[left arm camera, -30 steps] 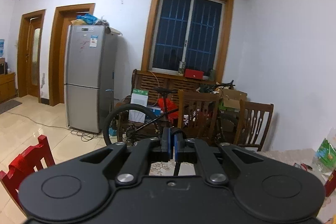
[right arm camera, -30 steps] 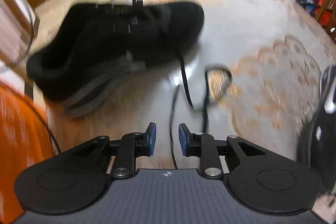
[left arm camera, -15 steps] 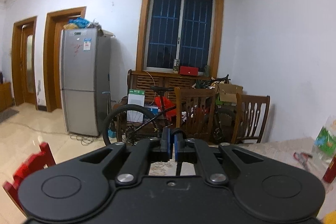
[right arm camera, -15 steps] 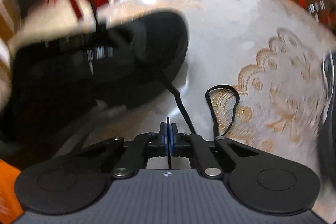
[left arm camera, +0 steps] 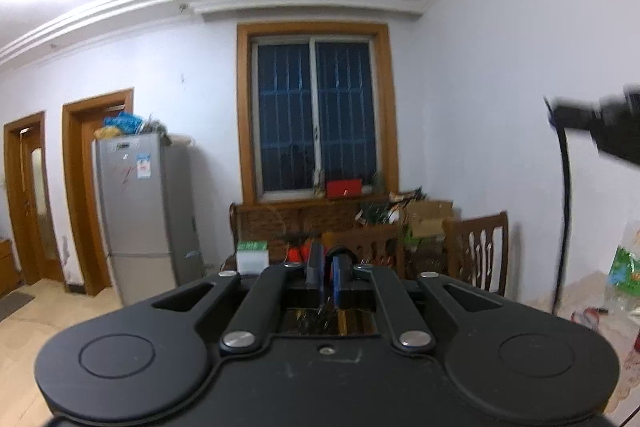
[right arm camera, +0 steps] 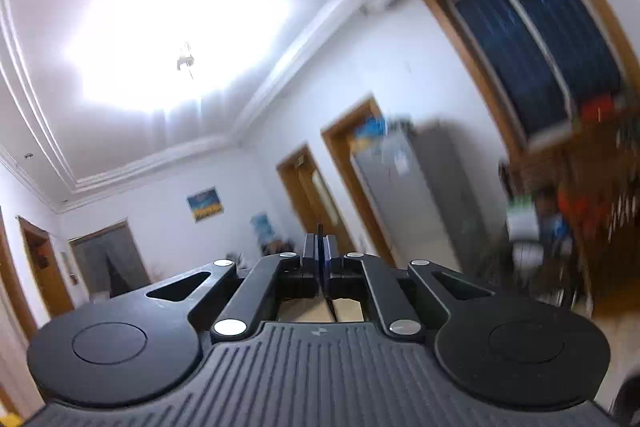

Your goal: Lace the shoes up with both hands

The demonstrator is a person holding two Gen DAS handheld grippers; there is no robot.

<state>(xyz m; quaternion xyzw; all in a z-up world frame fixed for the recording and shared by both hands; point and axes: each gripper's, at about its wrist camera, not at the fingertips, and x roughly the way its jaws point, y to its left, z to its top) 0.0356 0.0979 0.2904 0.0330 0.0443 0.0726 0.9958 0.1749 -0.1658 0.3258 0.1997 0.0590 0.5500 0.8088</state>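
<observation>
Both tools are raised level, above the unseen shoe. The left tool (left arm camera: 325, 273) pinches one lace end; the right tool (right arm camera: 322, 251) grips the lace (left arm camera: 565, 211), which hangs straight down toward the tabletop (left arm camera: 588, 307).

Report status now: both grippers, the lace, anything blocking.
Left gripper shut on a black lace loop. Right gripper shut on the lace, raised; lace hangs down from it. Shoe out of view. Nothing seen blocking.

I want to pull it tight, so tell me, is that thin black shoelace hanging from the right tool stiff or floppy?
Probably floppy: the thin black shoelace droops straight down from the right tool. Likely light too, since shut tips alone carry it. It may swing when moved.
</observation>
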